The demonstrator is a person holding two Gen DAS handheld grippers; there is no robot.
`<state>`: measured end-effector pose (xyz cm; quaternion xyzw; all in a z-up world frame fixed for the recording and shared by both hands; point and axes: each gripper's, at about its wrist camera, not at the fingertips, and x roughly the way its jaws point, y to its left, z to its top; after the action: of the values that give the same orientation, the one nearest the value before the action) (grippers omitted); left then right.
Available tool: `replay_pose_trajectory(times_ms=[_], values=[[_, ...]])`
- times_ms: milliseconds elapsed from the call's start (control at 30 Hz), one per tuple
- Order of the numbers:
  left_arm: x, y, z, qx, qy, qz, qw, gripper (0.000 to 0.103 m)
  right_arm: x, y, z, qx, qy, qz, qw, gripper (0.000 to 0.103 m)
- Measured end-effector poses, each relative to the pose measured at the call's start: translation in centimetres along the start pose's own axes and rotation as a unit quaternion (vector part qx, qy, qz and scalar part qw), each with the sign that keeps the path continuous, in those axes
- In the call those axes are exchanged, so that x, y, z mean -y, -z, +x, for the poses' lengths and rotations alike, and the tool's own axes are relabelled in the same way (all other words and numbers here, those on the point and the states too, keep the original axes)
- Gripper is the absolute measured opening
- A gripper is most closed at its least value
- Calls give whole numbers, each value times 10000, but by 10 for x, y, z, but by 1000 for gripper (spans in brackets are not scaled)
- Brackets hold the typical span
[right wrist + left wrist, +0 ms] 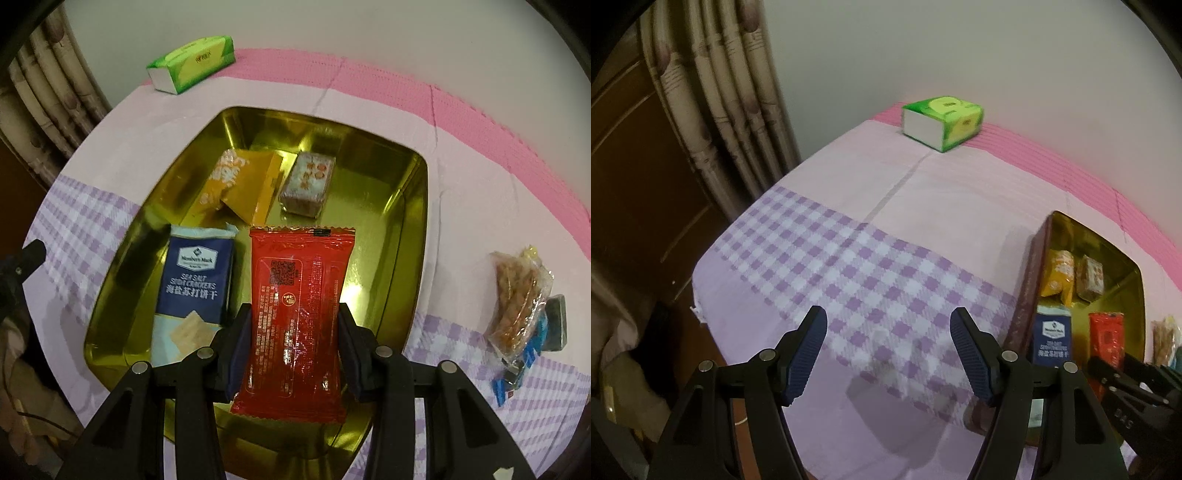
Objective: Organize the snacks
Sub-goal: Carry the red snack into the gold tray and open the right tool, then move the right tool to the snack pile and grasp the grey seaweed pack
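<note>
Only right wrist: red packet (pixel 297 314) gripped

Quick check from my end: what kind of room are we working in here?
Probably a home, perhaps a bedroom or living room. A table under a pink and purple checked cloth stands against a plain wall, patterned curtains hang beside it, and a green tissue pack sits beyond the gold snack tin.
</note>
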<state>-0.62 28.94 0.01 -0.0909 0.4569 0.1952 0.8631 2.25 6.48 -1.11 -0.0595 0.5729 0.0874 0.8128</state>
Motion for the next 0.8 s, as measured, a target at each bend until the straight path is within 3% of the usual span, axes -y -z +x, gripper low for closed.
replay_pose_trajectory(times_ms=[500, 800], values=[[9, 0, 0, -7, 109, 163, 9998, 71, -4, 7, 8, -150, -61, -38, 9999, 44], [10, 1, 0, -25, 135, 162, 9998, 71, 15, 9, -39, 390, -143, -10, 9991, 43]])
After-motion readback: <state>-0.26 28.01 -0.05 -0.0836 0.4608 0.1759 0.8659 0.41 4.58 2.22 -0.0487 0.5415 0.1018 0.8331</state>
